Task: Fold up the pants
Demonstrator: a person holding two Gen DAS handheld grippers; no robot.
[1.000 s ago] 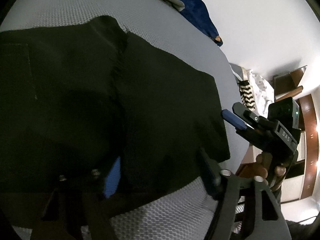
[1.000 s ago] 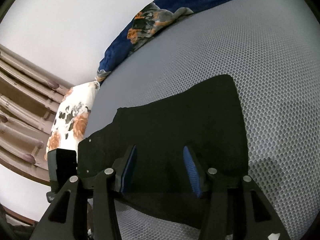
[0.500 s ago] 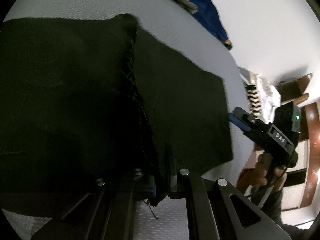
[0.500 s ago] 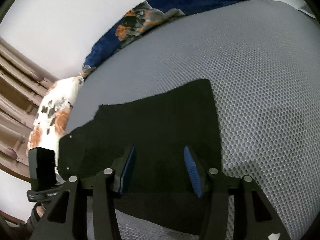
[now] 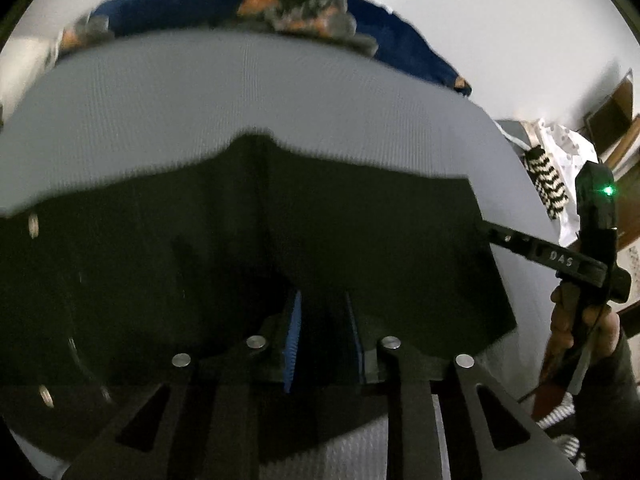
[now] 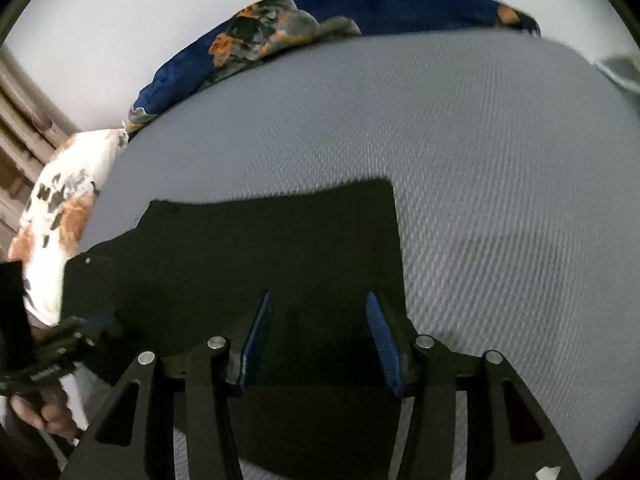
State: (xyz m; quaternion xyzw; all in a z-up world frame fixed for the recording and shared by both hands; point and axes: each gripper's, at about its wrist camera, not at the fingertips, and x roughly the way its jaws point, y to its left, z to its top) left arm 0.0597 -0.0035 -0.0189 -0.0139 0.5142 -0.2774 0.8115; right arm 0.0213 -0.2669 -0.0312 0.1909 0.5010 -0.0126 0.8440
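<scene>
Black pants (image 5: pixel 360 236) lie flat on the grey mesh bed cover (image 5: pixel 240 96). My left gripper (image 5: pixel 322 316) hovers low over the near edge of the pants, jaws a little apart, nothing clearly between them. My right gripper (image 6: pixel 318 320) is open over the near right part of the pants (image 6: pixel 260 248), close above the cloth. The right gripper also shows in the left wrist view (image 5: pixel 520 240) at the pants' right edge. The left gripper shows at the far left of the right wrist view (image 6: pixel 48 356).
A blue and orange blanket (image 6: pixel 280 36) lies along the far edge of the bed by a white wall. A floral pillow (image 6: pixel 52 216) is at the left. Striped and white cloths (image 5: pixel 548 176) lie off the right side. Bare grey cover (image 6: pixel 500 184) lies right of the pants.
My left gripper had shut on a fold of the pants half a second ago; now its jaws are apart and the cloth lies flat. The right gripper stayed open over the pants.
</scene>
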